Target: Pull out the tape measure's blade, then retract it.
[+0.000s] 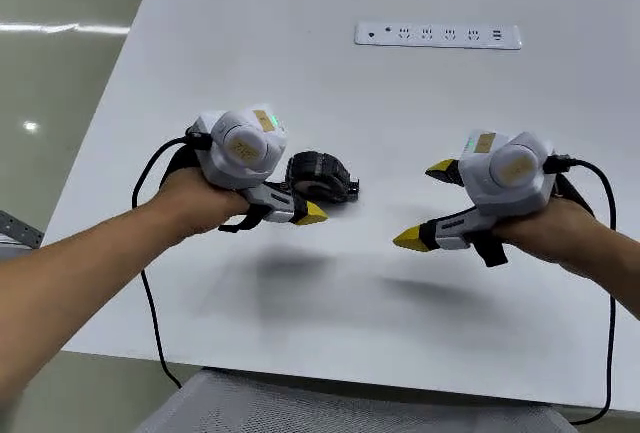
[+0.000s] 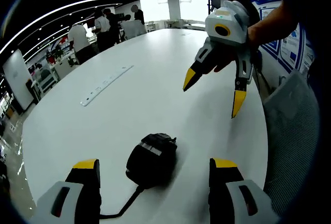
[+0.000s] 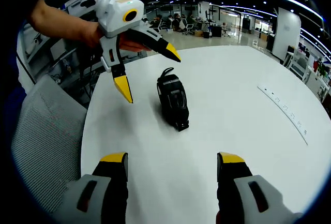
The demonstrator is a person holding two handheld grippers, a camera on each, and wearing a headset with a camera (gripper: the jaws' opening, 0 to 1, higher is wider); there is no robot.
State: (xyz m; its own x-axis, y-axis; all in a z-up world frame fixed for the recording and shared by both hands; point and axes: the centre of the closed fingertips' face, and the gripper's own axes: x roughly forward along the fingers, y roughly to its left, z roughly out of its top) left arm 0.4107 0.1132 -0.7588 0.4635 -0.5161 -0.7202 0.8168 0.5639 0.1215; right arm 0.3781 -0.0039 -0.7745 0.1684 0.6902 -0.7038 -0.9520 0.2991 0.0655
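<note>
A black tape measure (image 1: 320, 175) lies on the white table (image 1: 300, 63), its blade in. My left gripper (image 1: 305, 193) is open, low over the table, its jaws either side of the tape measure (image 2: 152, 157), which sits just ahead of the fingertips (image 2: 85, 164) with a black wrist loop trailing toward me. My right gripper (image 1: 425, 204) is open and holds nothing, hovering to the right of the case with its yellow tips pointing at it. In the right gripper view the tape measure (image 3: 173, 100) lies ahead of the right gripper (image 3: 172, 158), past a stretch of bare table.
A white power strip (image 1: 437, 35) lies toward the far side of the table. A grey mesh chair back (image 1: 350, 408) sits at the near table edge. The table's left edge drops to the floor (image 1: 60, 53). People stand far off at the back of the room (image 2: 103, 27).
</note>
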